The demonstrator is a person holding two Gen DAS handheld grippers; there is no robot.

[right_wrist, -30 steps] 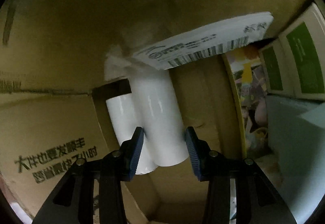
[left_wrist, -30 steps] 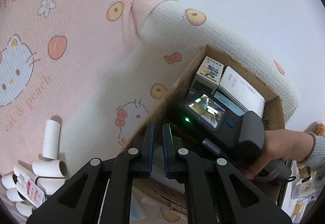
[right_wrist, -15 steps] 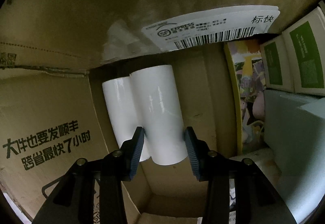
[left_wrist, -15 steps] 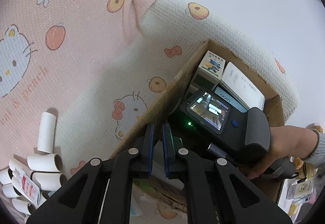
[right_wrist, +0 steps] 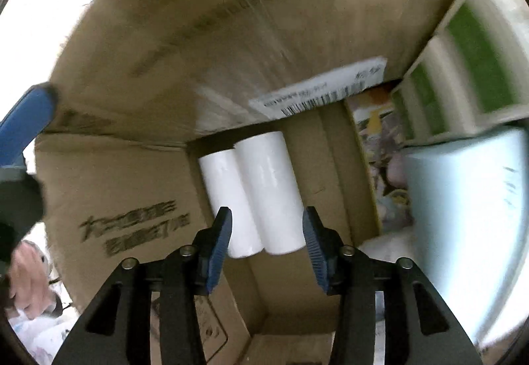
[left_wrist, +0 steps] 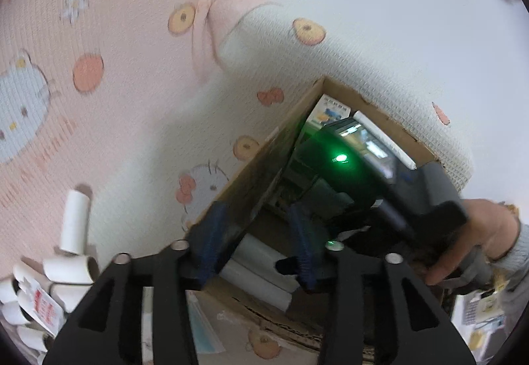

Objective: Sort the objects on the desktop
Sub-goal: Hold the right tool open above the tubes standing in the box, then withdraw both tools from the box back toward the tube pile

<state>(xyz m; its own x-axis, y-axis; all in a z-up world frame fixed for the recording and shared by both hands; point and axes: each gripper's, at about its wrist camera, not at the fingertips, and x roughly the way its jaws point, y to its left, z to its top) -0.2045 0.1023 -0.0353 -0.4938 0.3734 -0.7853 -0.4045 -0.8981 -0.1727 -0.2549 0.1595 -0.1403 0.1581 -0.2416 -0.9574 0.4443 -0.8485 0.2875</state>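
Two white paper rolls (right_wrist: 254, 196) lie side by side, touching, on the floor of an open cardboard box (right_wrist: 139, 74), tucked against one inner wall, likely so that later items can pack in neatly beside them. The right gripper (right_wrist: 266, 244) hangs above them, pointing steeply down into the box; its jaws have just been opening, stand about half apart and hold nothing, with both rolls resting below and clear of the pads. That suggests a roll has been set down and let go. Beside the rolls the box holds a pale blue carton (right_wrist: 463, 226) and green-and-white cartons (right_wrist: 469, 67), with a barcoded shipping label (right_wrist: 317, 94) on the wall. The left gripper (left_wrist: 259, 241) hovers at the box's near rim; its jaws have just been opening and are empty, straddling the cardboard edge without pressing it. Outside, more loose rolls (left_wrist: 66, 269) wait in a heap on a pink cartoon-print cloth (left_wrist: 99, 34), probably next to be sorted.
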